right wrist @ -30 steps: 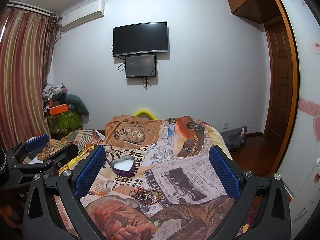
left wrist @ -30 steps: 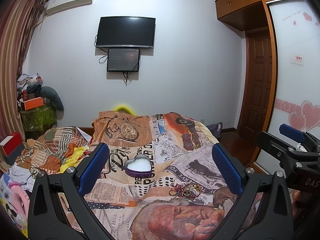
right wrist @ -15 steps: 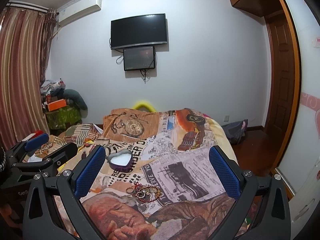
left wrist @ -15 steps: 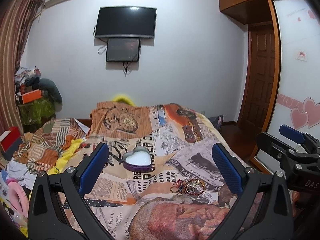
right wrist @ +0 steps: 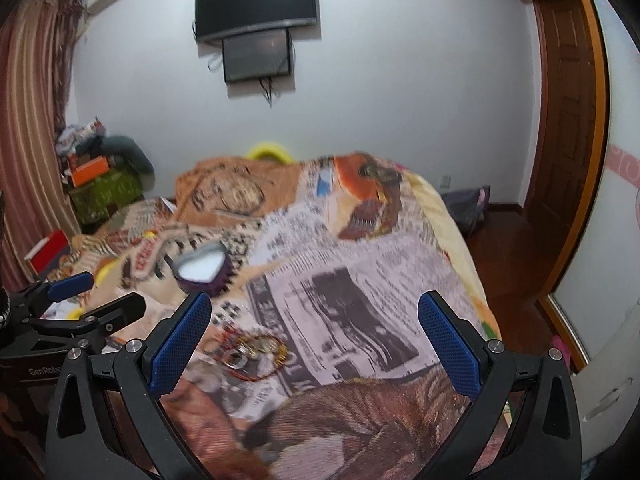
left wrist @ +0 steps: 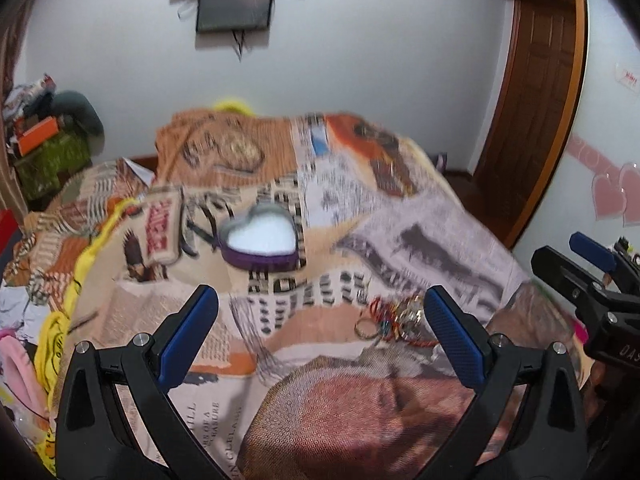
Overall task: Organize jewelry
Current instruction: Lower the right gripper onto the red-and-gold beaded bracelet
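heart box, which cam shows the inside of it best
The left wrist view: the heart box sits near mid-frame, large, its white lining fully exposed, though blurred. The right wrist view shows the same box smaller and off to the left, beyond the pile of jewelry, equally blurred.

A heart-shaped box point(left wrist: 259, 240) sits open on the bedspread, purple-walled with a white inside, lying flat. From the left wrist it lies beyond the fingertips, ahead of the gap and nearer the left finger point(left wrist: 188, 332). A small heap of jewelry point(left wrist: 394, 318), rings and red and gold bangles tangled together, lies nearer, just inside the right finger point(left wrist: 452, 340). From the right wrist the heap point(right wrist: 248, 350) lies just beside the left finger point(right wrist: 180, 344), the box point(right wrist: 202, 270) past that fingertip. Both views are blurred.
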